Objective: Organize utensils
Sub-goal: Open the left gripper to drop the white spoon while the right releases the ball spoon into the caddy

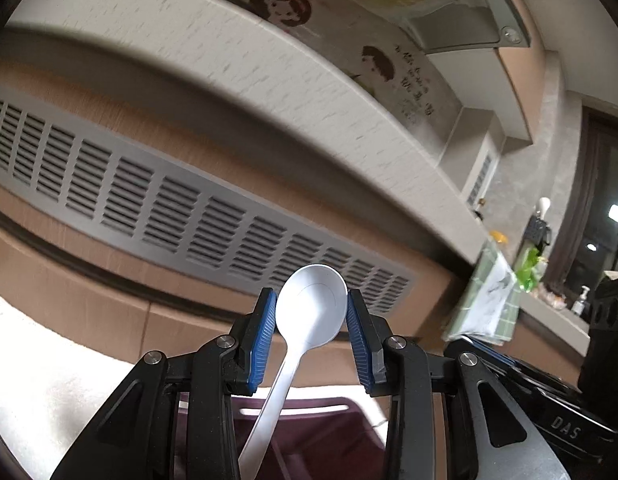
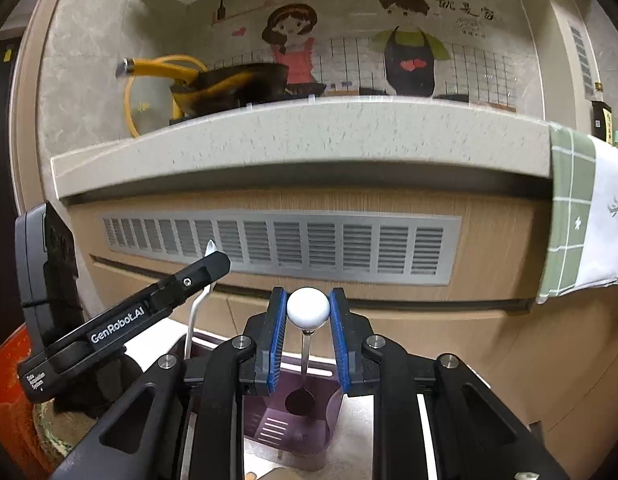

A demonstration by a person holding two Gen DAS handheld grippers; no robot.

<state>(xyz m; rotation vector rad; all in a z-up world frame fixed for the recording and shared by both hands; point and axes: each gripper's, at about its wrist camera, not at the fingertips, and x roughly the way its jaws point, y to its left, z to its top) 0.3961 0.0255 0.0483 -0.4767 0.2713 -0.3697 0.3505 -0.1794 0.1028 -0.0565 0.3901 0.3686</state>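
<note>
Presently, two items in hand, one receptacle below.

Item one: white spoon. My left claw is clamped on it across the bowl, both blue pads pressing its edges. Long axis runs from the bowl, up at the fingertips, back and down toward my wrist, the handle slanting a little to the left and hanging beneath the claw. From the right wrist view the left claw shows at upper left, its spoon dangling handle-down.

Item two: ball-topped utensil, thin metal stem, dark rounded end at the bottom; I cannot tell if that is a ladle or a spoon. My right claw is clamped on the white ball, pads touching both sides. Long axis close to vertical, dropping straight from between the fingertips.

Receptacle: maroon utensil holder, slotted, standing on a pale counter. It sits directly below the right claw, and the dark end of item two hangs in line with its opening; whether it is already inside the rim I cannot tell. In the left wrist view the holder lies below and behind the left fingertips, with the spoon handle crossing in front of it.

Judgement: the right claw is nearer to a drop, being plumb above the opening. The left needs its handle tip brought over the rim, and the two claws are close beside each other.
</note>
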